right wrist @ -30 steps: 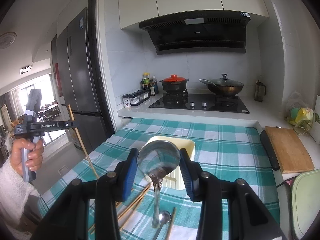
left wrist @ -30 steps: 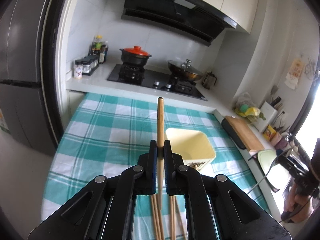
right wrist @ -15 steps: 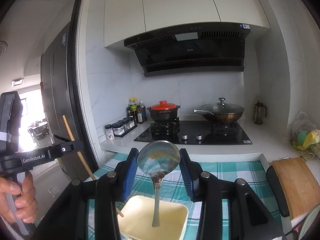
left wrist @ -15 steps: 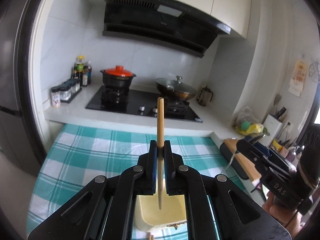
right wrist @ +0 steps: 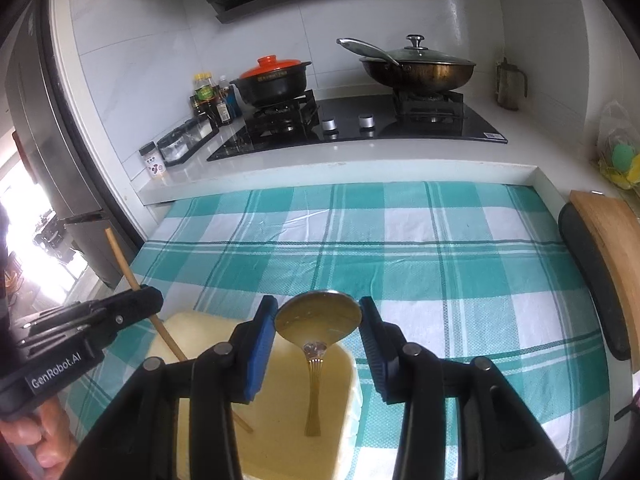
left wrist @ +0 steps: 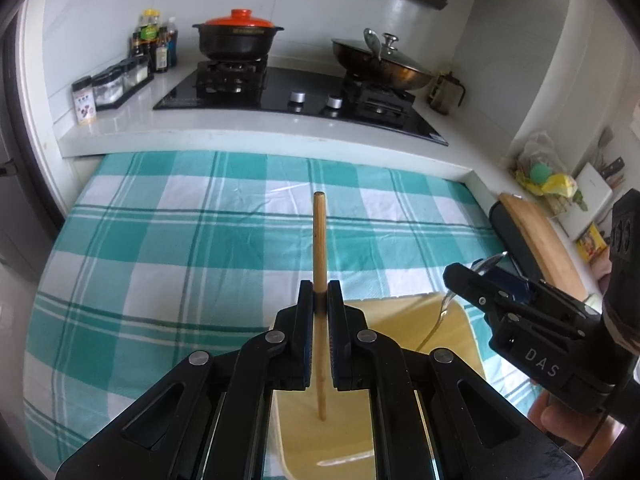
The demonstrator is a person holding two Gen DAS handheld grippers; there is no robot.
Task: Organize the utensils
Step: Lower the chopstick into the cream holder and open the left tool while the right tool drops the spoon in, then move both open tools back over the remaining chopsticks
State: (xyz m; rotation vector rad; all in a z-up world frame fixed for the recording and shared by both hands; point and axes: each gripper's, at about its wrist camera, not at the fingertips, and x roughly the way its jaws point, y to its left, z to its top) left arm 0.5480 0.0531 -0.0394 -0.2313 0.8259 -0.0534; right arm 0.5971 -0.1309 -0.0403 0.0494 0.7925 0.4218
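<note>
My left gripper (left wrist: 320,292) holds a wooden chopstick (left wrist: 319,240) upright between its pads, and its jaws are starting to open. The chopstick's lower end hangs inside the cream plastic box (left wrist: 460,320) on the checked cloth. My right gripper (right wrist: 318,312) grips a metal spoon (right wrist: 314,392) by its bowl, handle down into the same box (right wrist: 356,380); these jaws are opening too. In the right wrist view the left gripper (right wrist: 152,300) and its chopstick (right wrist: 120,256) lean over the box's left rim. The right gripper (left wrist: 460,280) and the spoon (left wrist: 444,308) show at the right of the left wrist view.
A teal checked cloth (right wrist: 440,248) covers the table beyond the box. Behind it runs a white counter with a black hob (right wrist: 360,128), a red-lidded pot (right wrist: 272,80), a lidded wok (right wrist: 420,68) and spice jars (right wrist: 180,144). A wooden board (right wrist: 612,248) lies at the right.
Both grippers have moved forward and down over the cream box. The chopstick's and the spoon's lower ends now hang inside it. The loose chopsticks on the cloth are out of view.
</note>
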